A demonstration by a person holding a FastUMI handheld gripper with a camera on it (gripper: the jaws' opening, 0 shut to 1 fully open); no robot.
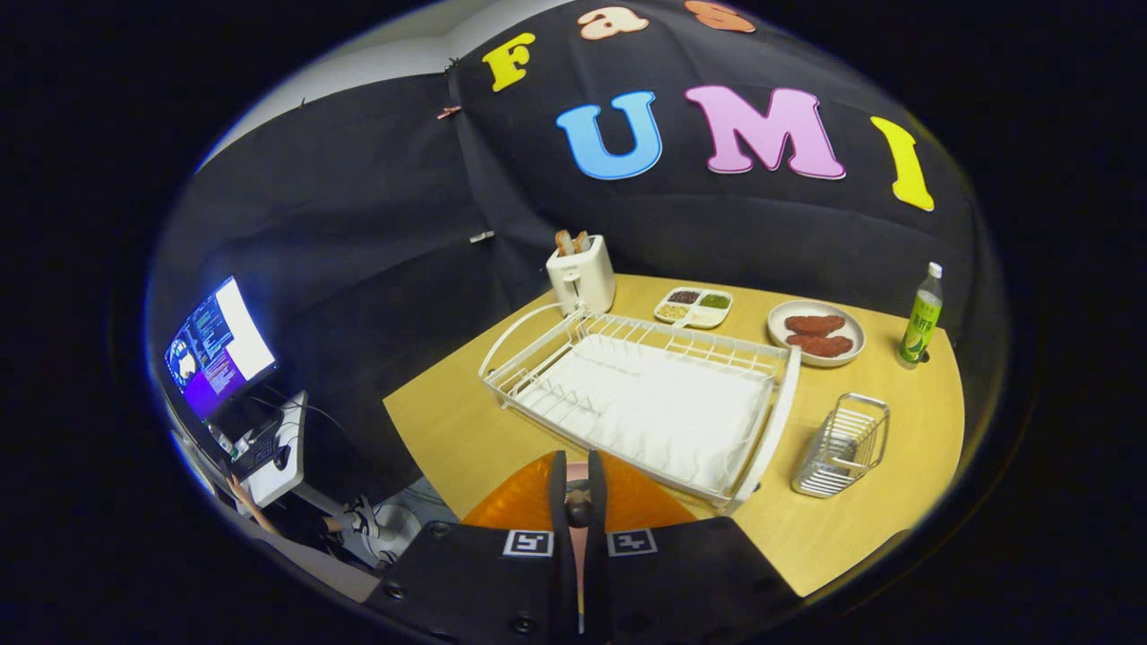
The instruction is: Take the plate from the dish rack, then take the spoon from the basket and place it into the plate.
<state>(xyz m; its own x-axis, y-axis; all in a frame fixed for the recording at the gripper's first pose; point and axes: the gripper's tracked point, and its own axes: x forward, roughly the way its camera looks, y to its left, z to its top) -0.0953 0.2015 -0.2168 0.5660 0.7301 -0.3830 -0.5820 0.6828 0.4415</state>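
Observation:
An orange plate (pixel 511 506) lies on the wooden table (pixel 448 430) in front of the white dish rack (pixel 772 414), right under my fingers. My gripper (pixel 578 484) hangs over the plate with its fingers nearly together, pressing on a slim pink spoon (pixel 580 546) that runs back between them. The spoon's tip, with a dark spot on it, shows between the fingertips above the plate. The rack holds no dishes. To the rack's right stands the wire basket (pixel 842 445), with nothing visible in it.
Beyond the rack stand a white toaster (pixel 581 273) with bread, a divided dish (pixel 693 306) of toppings, a plate of brown patties (pixel 815 333) and a green bottle (pixel 921 315). Off the table's left are a lit monitor (pixel 218 348), a keyboard and a person's hand (pixel 240 491).

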